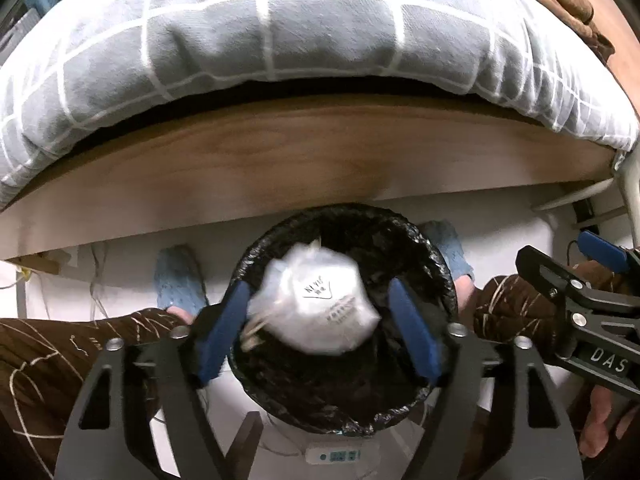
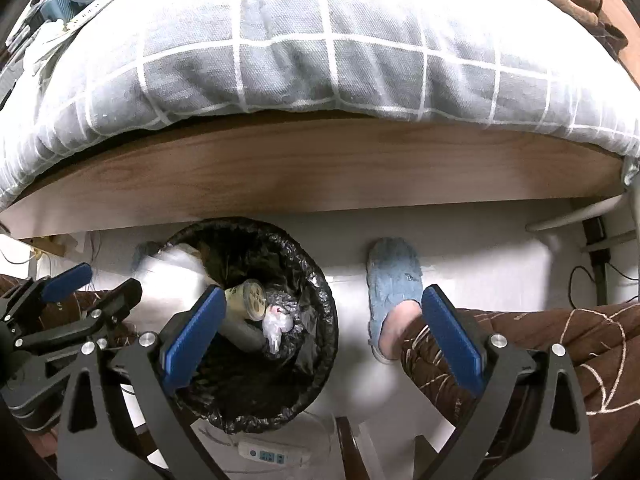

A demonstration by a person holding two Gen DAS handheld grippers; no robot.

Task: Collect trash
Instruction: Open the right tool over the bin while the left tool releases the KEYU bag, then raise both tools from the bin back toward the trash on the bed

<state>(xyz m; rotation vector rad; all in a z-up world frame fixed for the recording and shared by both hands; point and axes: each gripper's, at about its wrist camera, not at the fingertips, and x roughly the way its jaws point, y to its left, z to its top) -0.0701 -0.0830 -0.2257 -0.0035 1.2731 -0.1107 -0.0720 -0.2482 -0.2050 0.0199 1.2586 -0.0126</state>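
Observation:
A round trash bin lined with a black bag (image 1: 436, 256) stands on the white floor by the bed. My left gripper (image 1: 320, 320) is open right above it. A white face mask in clear wrap (image 1: 324, 308) is blurred between the blue pads, apart from both, over the bin mouth. In the right wrist view the bin (image 2: 316, 280) holds a paper cup (image 2: 248, 298) and crumpled clear plastic (image 2: 276, 326); the mask (image 2: 172, 272) shows at its left rim. My right gripper (image 2: 320, 336) is open and empty, to the right of the bin, over the floor.
A wooden bed frame (image 1: 304, 160) with a grey checked duvet (image 1: 280, 40) runs across behind the bin. The person's feet in blue slippers (image 2: 394, 280) and brown-trousered legs (image 1: 60, 360) flank the bin. A small white remote (image 2: 272, 456) lies on the floor in front.

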